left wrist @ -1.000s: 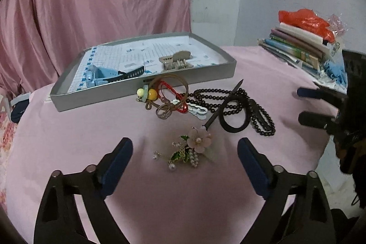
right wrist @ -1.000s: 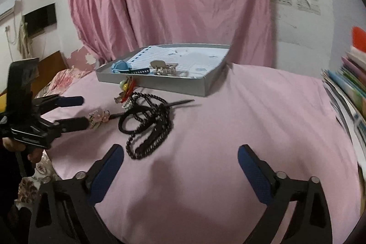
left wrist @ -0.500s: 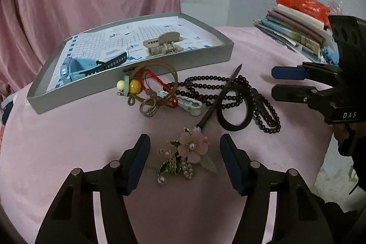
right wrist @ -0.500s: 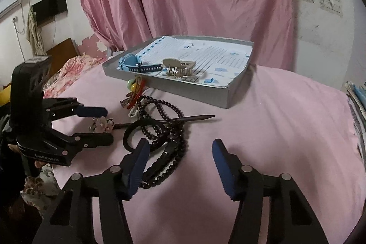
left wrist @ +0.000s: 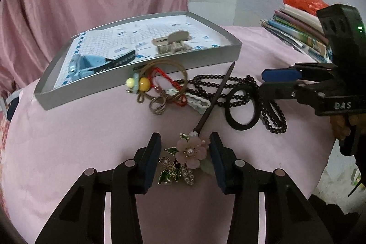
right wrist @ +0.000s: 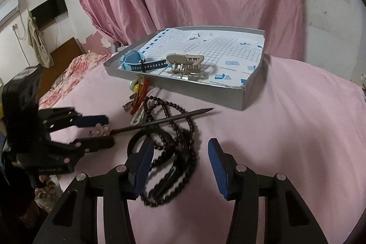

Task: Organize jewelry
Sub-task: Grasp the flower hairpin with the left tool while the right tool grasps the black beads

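Left wrist view — the left gripper (left wrist: 184, 156), jaws apart, brackets the pink flower hairpin (left wrist: 191, 151) on the pink cloth; the grey tray (left wrist: 146, 80) holds two pieces; most jewellery remains outside.

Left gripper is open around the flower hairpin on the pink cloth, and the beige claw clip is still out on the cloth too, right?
Not quite. The beige claw clip lies inside the grey tray, as the left wrist view shows. The left gripper is open around the flower hairpin.

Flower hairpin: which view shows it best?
The left wrist view: the flower hairpin lies whole between the open left gripper fingers. The right wrist view shows mainly its dark stick; the left gripper hides most of the flower.
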`<state>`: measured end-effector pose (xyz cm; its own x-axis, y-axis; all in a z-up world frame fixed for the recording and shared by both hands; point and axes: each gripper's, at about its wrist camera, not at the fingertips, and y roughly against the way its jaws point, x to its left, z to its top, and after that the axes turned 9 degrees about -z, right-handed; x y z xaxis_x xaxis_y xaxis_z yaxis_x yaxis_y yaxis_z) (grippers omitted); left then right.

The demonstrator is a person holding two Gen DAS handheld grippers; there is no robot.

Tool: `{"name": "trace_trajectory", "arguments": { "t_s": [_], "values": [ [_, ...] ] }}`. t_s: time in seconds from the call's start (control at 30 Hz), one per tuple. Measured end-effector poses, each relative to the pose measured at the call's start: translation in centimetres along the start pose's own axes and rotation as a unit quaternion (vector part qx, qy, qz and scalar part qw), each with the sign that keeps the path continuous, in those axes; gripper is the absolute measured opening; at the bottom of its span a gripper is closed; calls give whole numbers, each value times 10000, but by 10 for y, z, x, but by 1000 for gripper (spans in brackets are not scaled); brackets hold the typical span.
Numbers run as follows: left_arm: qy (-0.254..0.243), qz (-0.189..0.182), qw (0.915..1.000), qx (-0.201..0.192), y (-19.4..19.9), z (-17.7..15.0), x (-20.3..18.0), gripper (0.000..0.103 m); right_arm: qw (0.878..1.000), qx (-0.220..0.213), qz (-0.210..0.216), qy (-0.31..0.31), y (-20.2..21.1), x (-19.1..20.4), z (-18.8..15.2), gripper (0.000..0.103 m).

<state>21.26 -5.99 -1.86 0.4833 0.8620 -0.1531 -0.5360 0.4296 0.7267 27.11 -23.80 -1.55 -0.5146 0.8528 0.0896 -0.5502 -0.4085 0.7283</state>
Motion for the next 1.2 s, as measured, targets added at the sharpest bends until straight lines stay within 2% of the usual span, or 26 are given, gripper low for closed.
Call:
{"name": "trace_trajectory", "arguments": {
  "t_s": [0.07,0.1,0.17,0.23,0.33,0.5,0.7,0.8,0.97,1.03,1.1,1.2],
  "values": [
    [127,93,9999,-55,4,-4,4,38,9999,50,-112,-26,-6,1,4,41],
    [175,133,9997,-78,6,-5,5,38,9999,69,-124,-55,-9,0,6,33],
    [289,190,9993,-131,11,-9,8,38,9997,140,-39,-195,-15,-3,8,29],
    [331,229,9991,-154,14,-12,9,38,9990,227,107,-381,-19,-8,9,19],
    [351,248,9990,-146,19,-16,8,38,9983,226,216,-488,-15,-11,6,14],
    [284,239,9993,-91,24,-21,2,38,9989,180,65,-429,-2,-17,-3,8],
    [126,220,9997,16,18,-18,-5,38,9996,121,-122,-233,11,-17,-10,7],
    [-4,272,9995,136,9,-10,-10,39,9997,113,-184,-144,10,-14,-9,7],
    [-138,149,9993,310,-4,3,-9,39,9995,189,-244,-99,2,-15,-3,8],
    [-192,178,9988,407,-8,9,-7,49,9995,216,-211,-92,-2,-16,-1,14],
    [-172,156,9985,487,-10,12,-2,53,9995,274,-156,-91,-7,-17,1,18],
    [-173,68,9982,563,-11,13,2,54,9996,269,-67,-71,-10,-17,3,21]
  ]
}}
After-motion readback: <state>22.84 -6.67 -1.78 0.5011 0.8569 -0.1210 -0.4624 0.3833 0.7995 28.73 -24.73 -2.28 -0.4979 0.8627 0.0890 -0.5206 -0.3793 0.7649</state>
